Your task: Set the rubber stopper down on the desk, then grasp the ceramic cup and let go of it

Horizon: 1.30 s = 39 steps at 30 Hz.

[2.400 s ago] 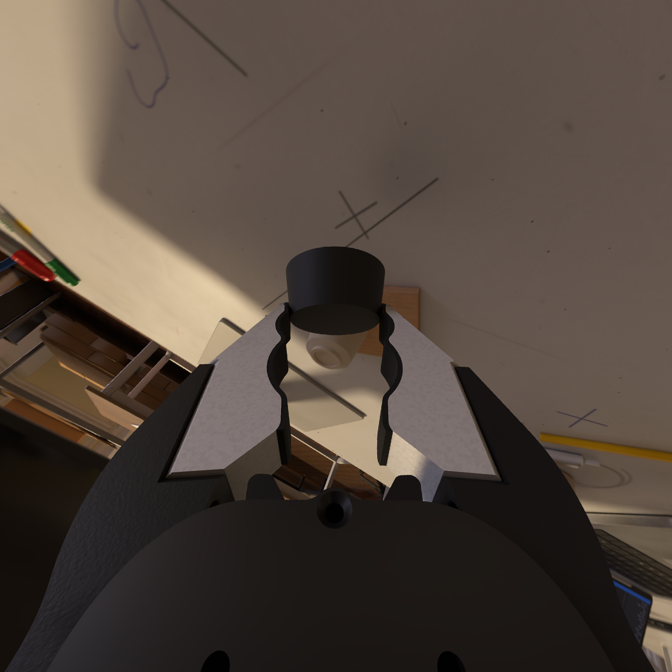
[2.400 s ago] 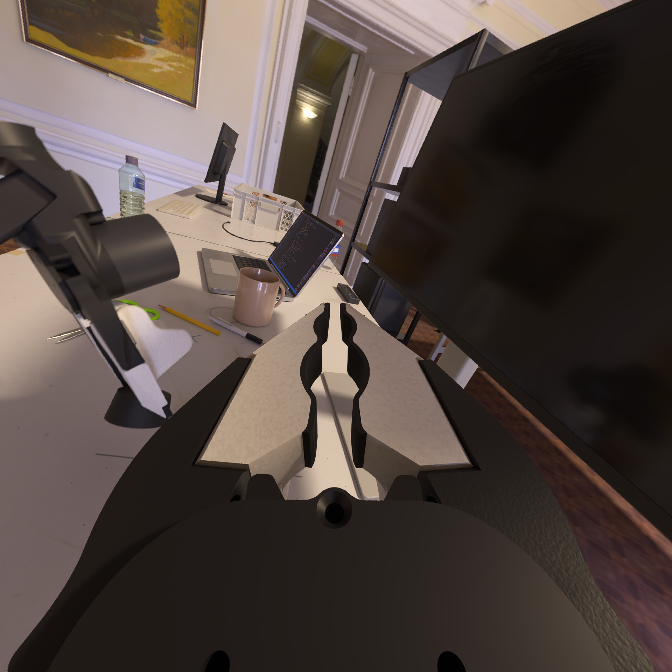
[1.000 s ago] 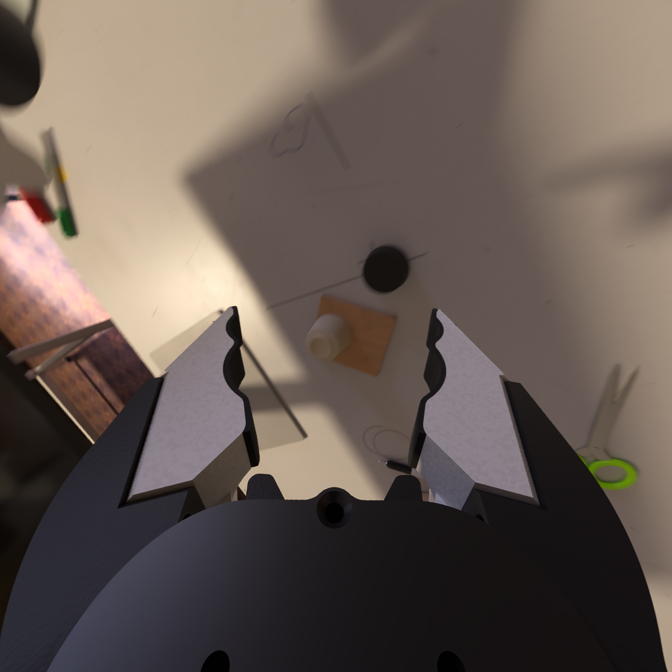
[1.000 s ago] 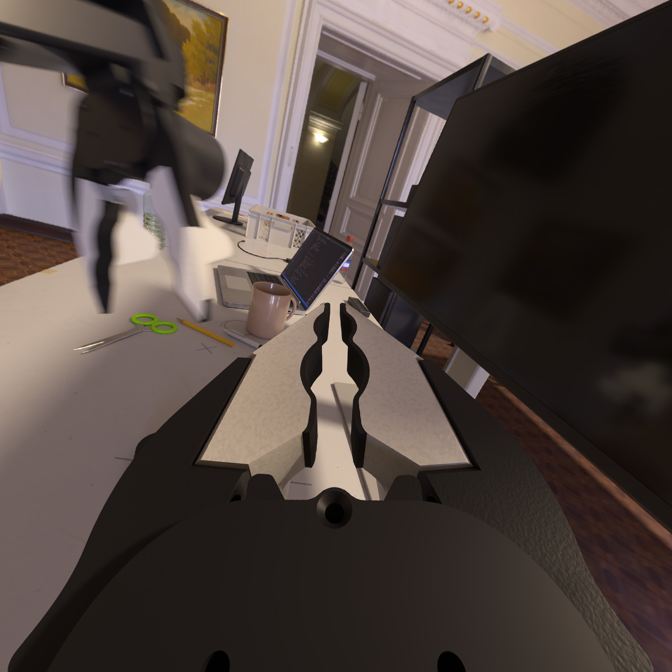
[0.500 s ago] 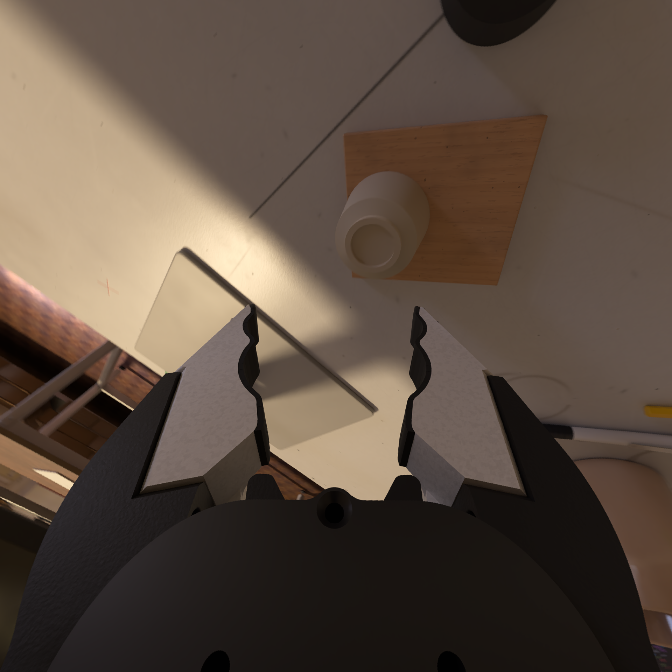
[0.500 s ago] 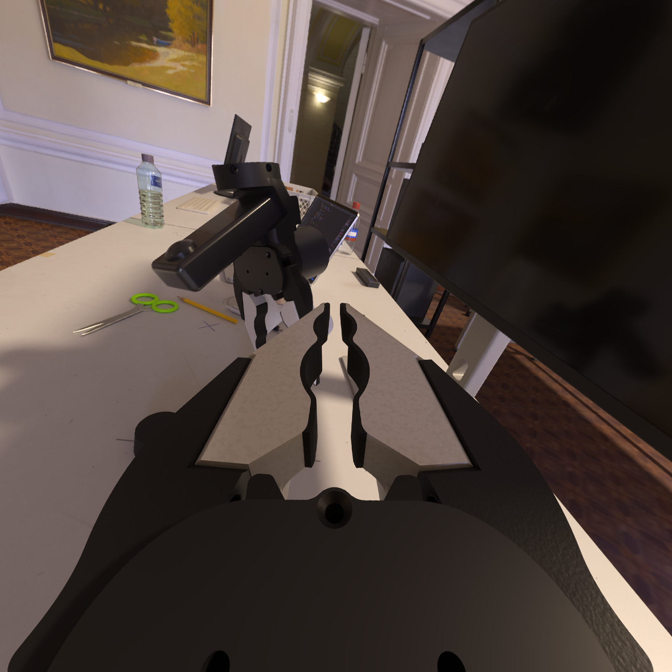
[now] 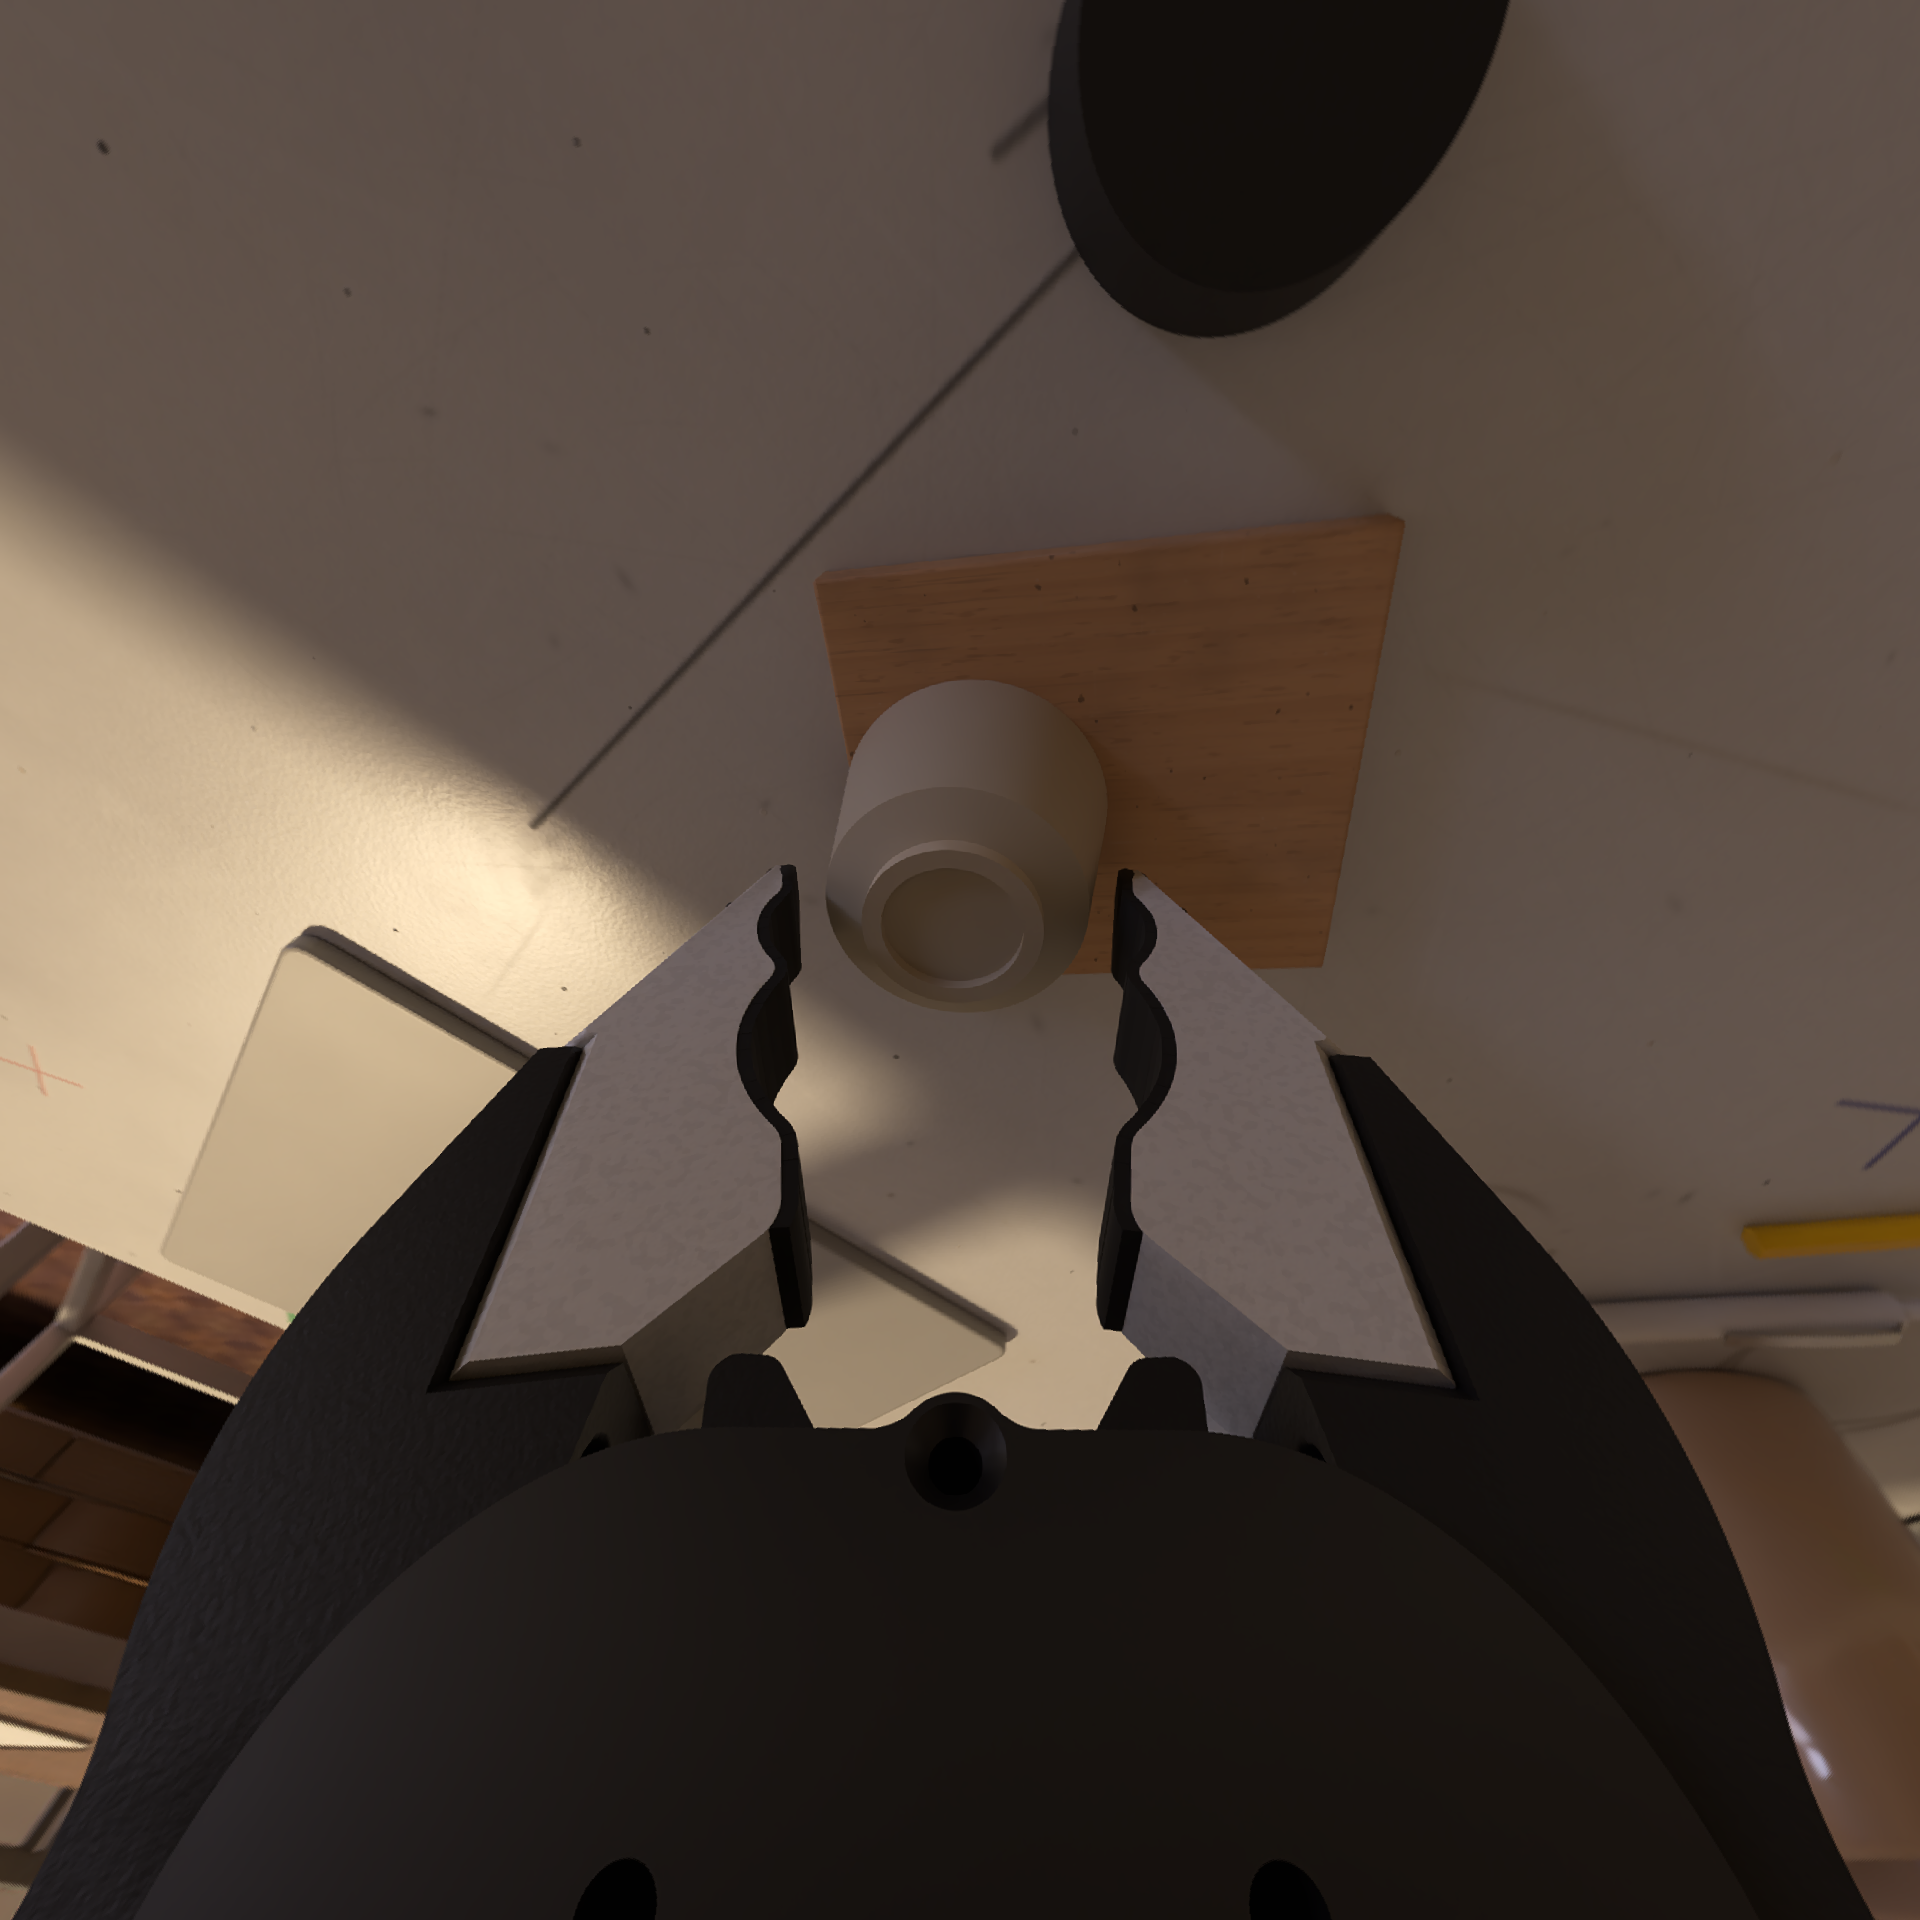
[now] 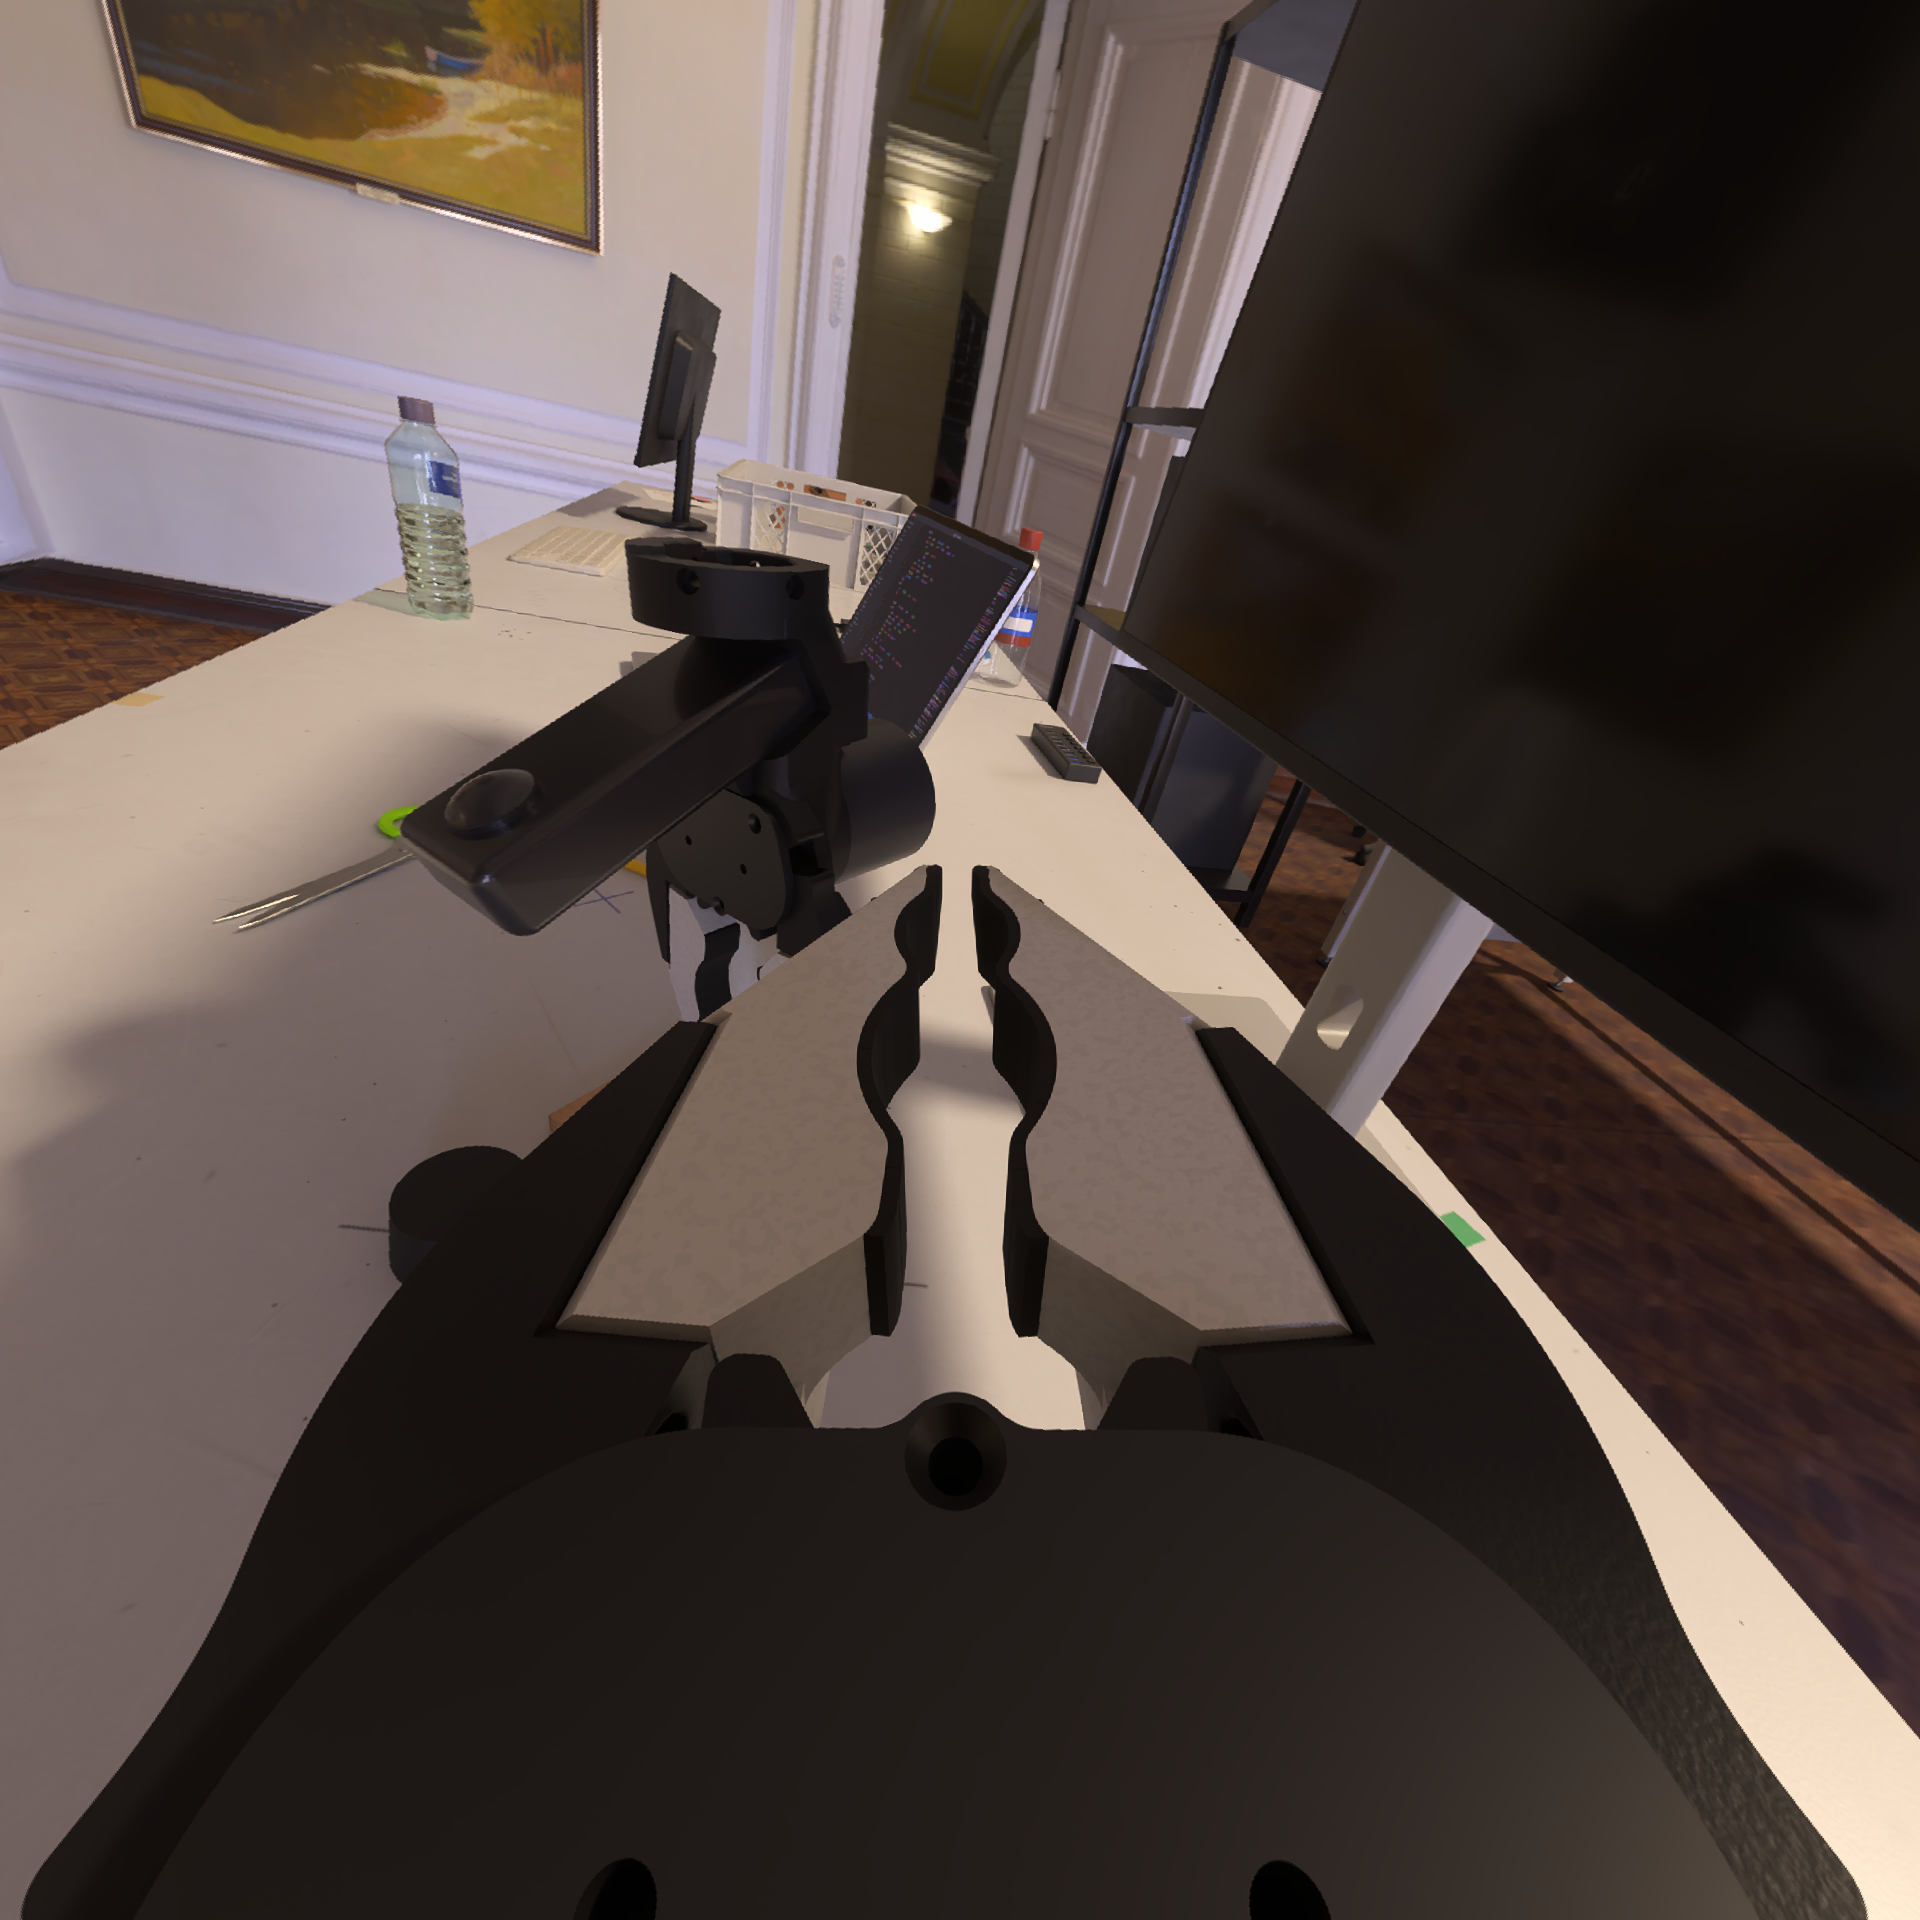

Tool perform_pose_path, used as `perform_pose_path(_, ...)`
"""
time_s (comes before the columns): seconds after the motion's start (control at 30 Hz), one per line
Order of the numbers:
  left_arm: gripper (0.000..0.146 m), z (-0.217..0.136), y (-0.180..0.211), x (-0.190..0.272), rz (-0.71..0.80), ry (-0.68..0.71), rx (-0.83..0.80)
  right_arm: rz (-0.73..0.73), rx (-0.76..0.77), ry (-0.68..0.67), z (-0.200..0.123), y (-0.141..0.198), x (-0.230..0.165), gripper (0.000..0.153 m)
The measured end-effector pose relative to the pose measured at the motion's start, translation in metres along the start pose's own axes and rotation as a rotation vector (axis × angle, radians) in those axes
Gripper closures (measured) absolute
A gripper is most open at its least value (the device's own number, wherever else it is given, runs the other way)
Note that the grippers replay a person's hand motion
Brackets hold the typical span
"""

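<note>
Left wrist view: the left gripper point(image 7: 954, 914), empty with jaws spread, had dropped closer than half a second before; its fingertips flanked the upturned ceramic cup point(image 7: 966, 847) on the wooden coaster point(image 7: 1226, 665). The rubber stopper point(image 7: 1262, 156) sat released on the desk point(image 7: 416, 416) at one o'clock. Grasp judged imminent.

Right wrist view: the right gripper point(image 8: 956, 883) was empty, jaws nearly closed; the stopper lay at nine o'clock.

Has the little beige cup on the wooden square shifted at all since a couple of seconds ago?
No. The ceramic cup sits on the same corner of the wooden square as before; it only looks bigger because the open left gripper has come closer.
</note>
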<state>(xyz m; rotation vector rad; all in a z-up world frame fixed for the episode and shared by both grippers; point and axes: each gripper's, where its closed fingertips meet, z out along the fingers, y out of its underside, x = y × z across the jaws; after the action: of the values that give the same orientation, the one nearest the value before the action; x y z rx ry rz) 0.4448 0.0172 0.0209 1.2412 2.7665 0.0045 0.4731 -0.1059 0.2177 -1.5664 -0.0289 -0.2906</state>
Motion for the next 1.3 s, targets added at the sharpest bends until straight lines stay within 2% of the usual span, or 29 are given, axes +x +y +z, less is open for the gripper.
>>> perform_pose_path(0.2,0.094,-0.001,-0.003,0.003,-0.193,-0.056,0.111,0.004,-0.027,-0.036,0.010,0.003,-0.007,0.145)
perform_pose_path(0.37,0.094,-0.002,-0.004,0.012,-0.403,-0.078,0.172,0.023,-0.096,-0.066,0.023,0.005,-0.013,0.141)
perform_pose_path(0.43,0.094,-0.003,-0.006,0.019,-0.468,-0.083,0.178,0.032,-0.207,-0.104,0.030,0.017,-0.020,0.137)
perform_pose_path(0.5,0.094,-0.004,-0.007,0.023,-0.530,-0.099,0.197,0.076,-0.387,-0.165,0.029,0.036,-0.030,0.131)
perform_pose_path(0.63,0.094,-0.004,-0.008,0.026,-0.626,-0.135,0.249,0.151,-0.689,-0.263,-0.001,0.069,-0.074,0.124)
perform_pose_path(0.73,0.094,-0.004,-0.009,0.027,-0.666,-0.149,0.270,0.196,-0.818,-0.233,-0.021,0.102,-0.110,0.119)
perform_pose_path(0.87,0.094,-0.005,-0.010,0.028,-0.699,-0.168,0.282,0.218,-0.789,-0.129,-0.019,0.131,-0.135,0.116)
perform_pose_path(0.93,0.094,-0.005,-0.011,0.029,-0.708,-0.174,0.287,0.157,-0.809,-0.073,-0.014,0.143,-0.135,0.114)
perform_pose_path(1.0,0.094,-0.005,-0.011,0.030,-0.719,-0.179,0.294,0.157,-0.820,-0.030,-0.010,0.151,-0.131,0.109)
perform_pose_path(1.3,0.094,-0.005,-0.012,0.031,-0.714,-0.179,0.299,0.165,-0.857,-0.044,0.001,0.180,-0.136,0.104)
